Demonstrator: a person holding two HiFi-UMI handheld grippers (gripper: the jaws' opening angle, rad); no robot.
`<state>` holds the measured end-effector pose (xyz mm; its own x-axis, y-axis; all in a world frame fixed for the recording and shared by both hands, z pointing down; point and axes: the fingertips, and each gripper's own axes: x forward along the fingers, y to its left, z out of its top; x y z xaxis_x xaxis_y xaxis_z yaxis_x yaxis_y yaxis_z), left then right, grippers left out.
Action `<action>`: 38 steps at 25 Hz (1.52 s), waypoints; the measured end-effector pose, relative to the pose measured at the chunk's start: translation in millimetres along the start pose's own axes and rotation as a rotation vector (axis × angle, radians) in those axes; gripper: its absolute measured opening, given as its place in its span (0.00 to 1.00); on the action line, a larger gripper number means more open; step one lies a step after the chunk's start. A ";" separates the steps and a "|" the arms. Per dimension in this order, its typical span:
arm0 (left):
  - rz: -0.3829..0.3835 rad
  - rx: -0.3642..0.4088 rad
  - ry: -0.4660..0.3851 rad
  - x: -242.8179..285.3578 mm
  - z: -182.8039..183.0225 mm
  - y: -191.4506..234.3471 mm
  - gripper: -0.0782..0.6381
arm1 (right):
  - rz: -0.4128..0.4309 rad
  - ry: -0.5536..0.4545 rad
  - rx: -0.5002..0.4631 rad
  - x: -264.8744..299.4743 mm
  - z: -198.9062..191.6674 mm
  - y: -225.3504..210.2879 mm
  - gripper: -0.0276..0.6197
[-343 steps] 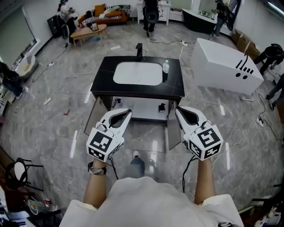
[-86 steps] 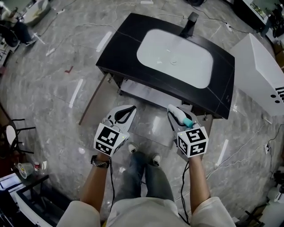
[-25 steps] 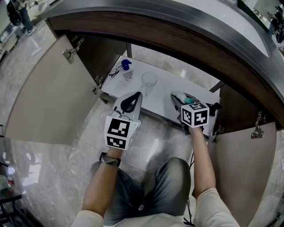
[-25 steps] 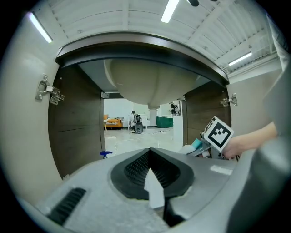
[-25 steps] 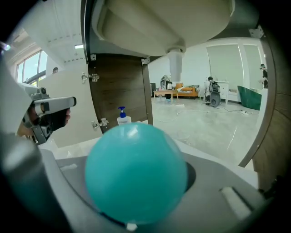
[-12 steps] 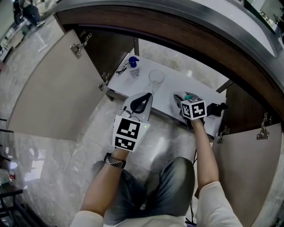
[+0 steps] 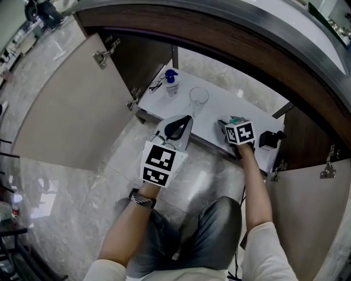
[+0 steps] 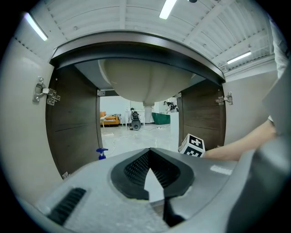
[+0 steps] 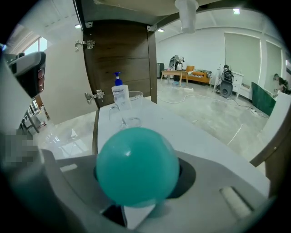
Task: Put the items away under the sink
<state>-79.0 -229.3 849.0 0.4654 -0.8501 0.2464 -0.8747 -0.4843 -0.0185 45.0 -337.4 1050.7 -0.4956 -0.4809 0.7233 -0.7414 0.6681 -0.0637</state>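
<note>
Right gripper clamped on teal-capped bottle, over right part of shelf, near front edge. Left gripper shut, empty.
Risk: release while bottle is tilted, so it topples off edge; leftward swing clips glass.

The bottle's cap is teal, the dispenser's pump blue, the shelf white.

Ceiling strip lights brighten the room; cabinet walls sit in shadow, the glossy floor glares, fisheye corners go black.
</note>
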 end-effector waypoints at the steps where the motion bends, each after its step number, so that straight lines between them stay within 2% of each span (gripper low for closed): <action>1: 0.003 -0.005 0.005 -0.4 -1.5 2.1 0.12 | 0.003 -0.002 0.001 1.4 -0.5 0.1 0.27; 6: 0.022 -0.029 0.016 -2.9 -2.7 11.5 0.12 | 0.008 0.002 0.003 7.4 4.7 0.5 0.27; 20: 0.028 -0.008 0.030 -3.8 -2.0 13.8 0.12 | 0.005 -0.042 0.047 15.8 10.8 -2.1 0.27; 26: 0.028 -0.005 0.002 -7.0 5.4 11.6 0.12 | 0.003 -0.034 0.024 21.9 6.1 -0.3 0.32; 38: 0.047 -0.026 0.002 -13.5 3.7 20.4 0.12 | -0.005 -0.059 0.076 19.1 7.7 -1.7 0.35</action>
<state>-102.6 -228.4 841.8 0.4233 -0.8714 0.2480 -0.8989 -0.4380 -0.0047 33.3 -352.1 1059.3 -0.5158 -0.5181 0.6823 -0.7749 0.6218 -0.1135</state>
